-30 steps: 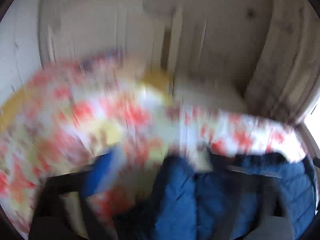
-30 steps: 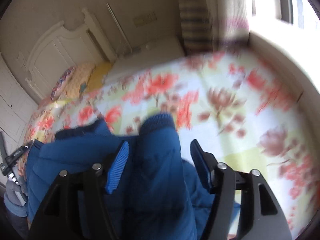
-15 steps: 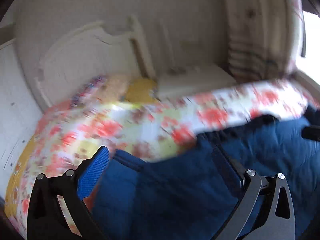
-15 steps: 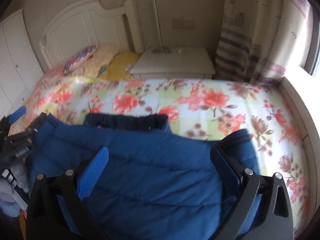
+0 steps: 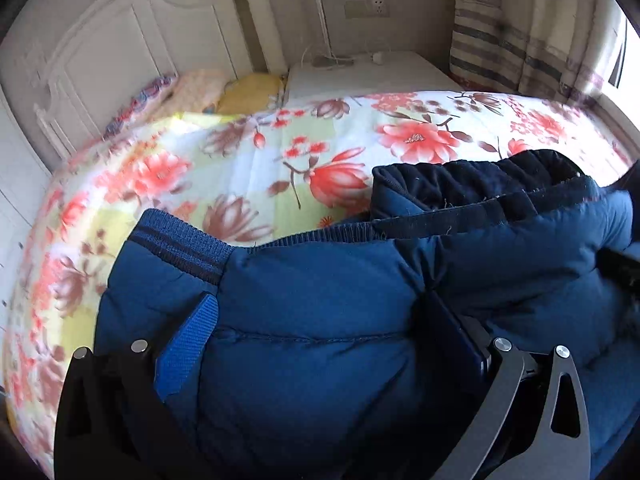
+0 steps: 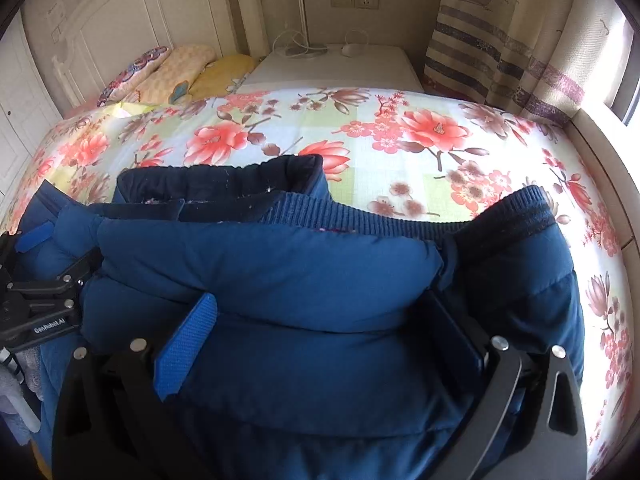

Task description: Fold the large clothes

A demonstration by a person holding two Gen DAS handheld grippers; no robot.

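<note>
Both claws, the left gripper (image 5: pixel 316 344) and right gripper (image 6: pixel 320 340), stood wide over the padded blue quilted jacket (image 6: pixel 280 280); pressing the fold flat on the floral bedspread (image 6: pixel 360 128) seemed wise.

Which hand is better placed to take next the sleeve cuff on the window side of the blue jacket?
Right. The cuff lies just ahead of the right tool, whose jaws stand open; the left tool is at the jacket's other side.

Left gripper (image 5: pixel 328 344) low in its frame, jaws spread wide apart, tipped downward. Right gripper (image 6: pixel 324 340) the same, jaws as wide as can be. Left gripper also at the right view's left edge.
</note>
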